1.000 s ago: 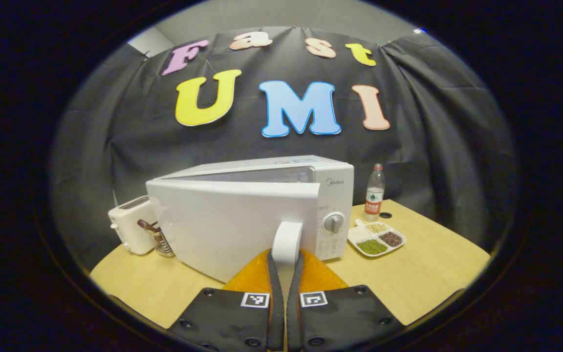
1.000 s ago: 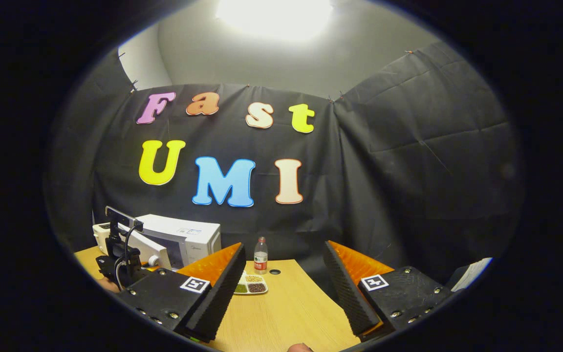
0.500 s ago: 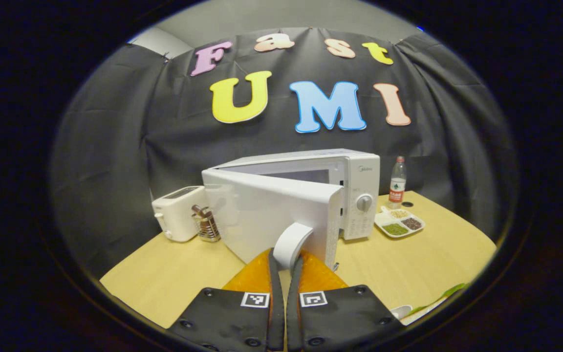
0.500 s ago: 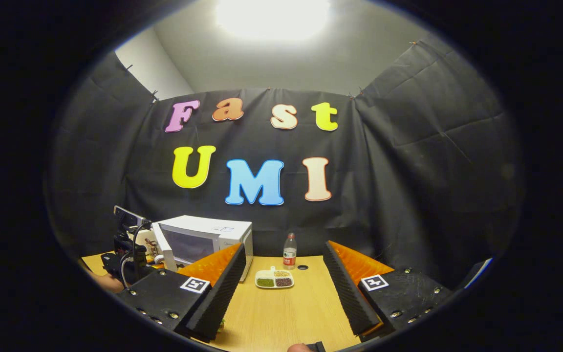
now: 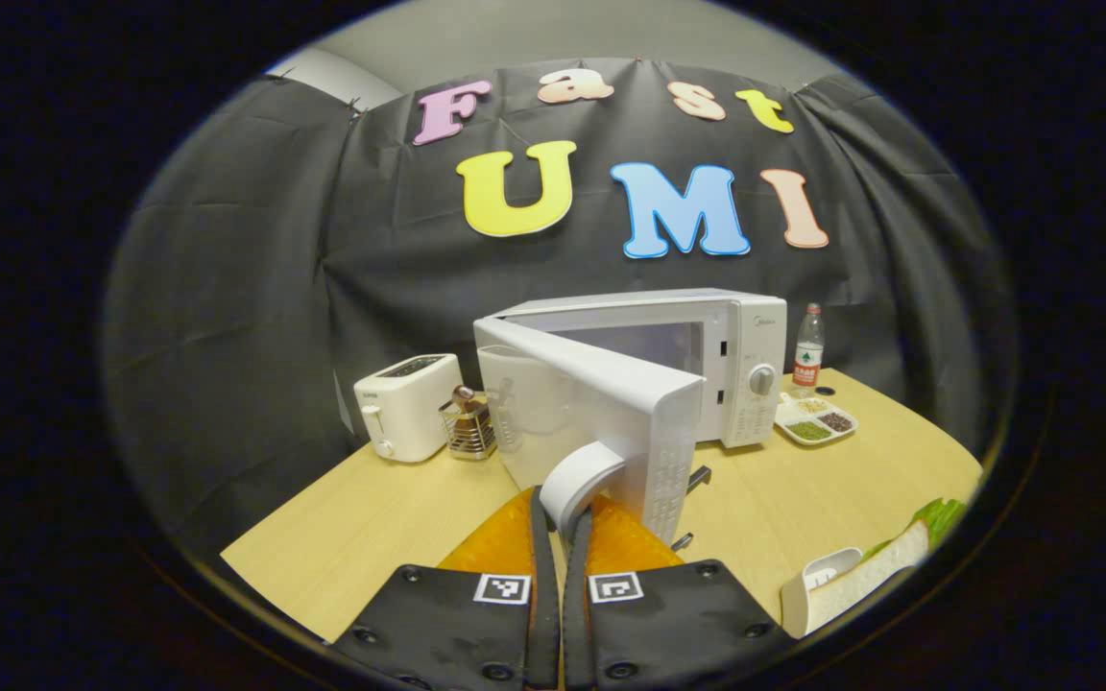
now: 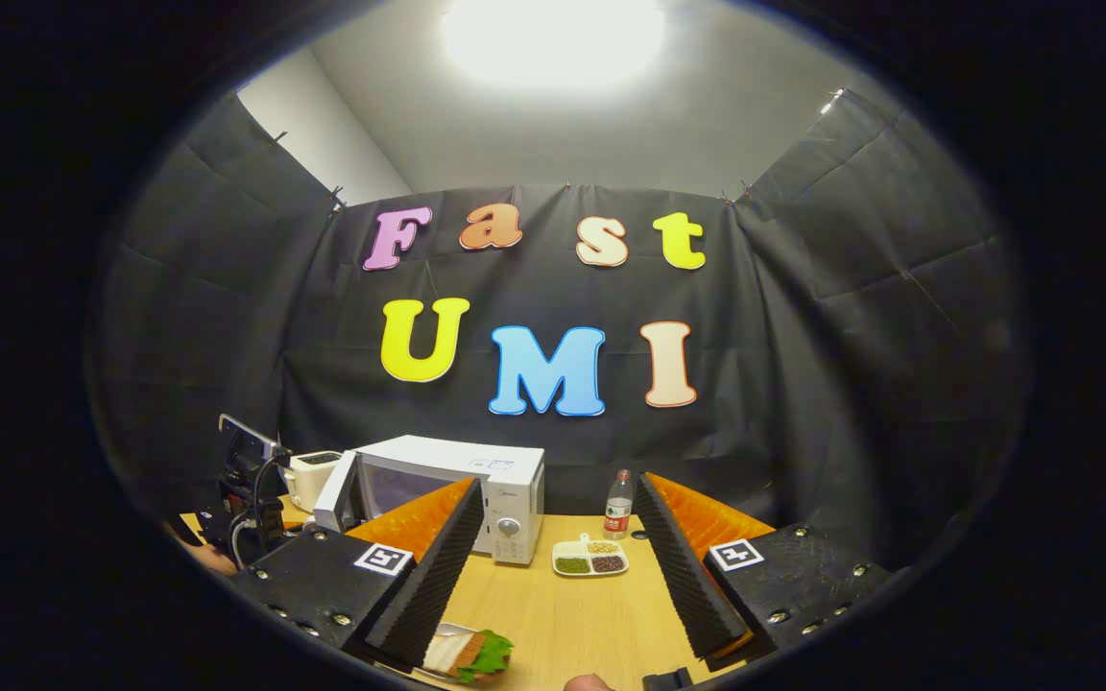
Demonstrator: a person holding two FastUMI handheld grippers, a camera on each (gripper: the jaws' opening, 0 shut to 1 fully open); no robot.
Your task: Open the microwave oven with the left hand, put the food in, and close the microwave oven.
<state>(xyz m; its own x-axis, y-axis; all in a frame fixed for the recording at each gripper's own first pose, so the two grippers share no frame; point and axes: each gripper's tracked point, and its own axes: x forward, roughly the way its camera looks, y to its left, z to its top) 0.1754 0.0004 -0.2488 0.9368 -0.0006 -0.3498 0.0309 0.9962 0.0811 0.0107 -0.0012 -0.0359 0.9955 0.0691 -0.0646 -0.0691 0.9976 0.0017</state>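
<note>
Your left gripper has its fingers clenched on the white door handle, right at their tips, with the microwave door swung partway out toward you. Your right gripper hangs with fingers spread wide and empty; the sandwich lies on the table just below its left finger, nearer this hand. Beyond, the microwave cavity opens ahead and to the left.

Door on the microwave has swung way further out than a second ago, my left tongs dragging its handle; cavity's showing now; my right tongs turned, so the sandwich came into view on the counter.
</note>
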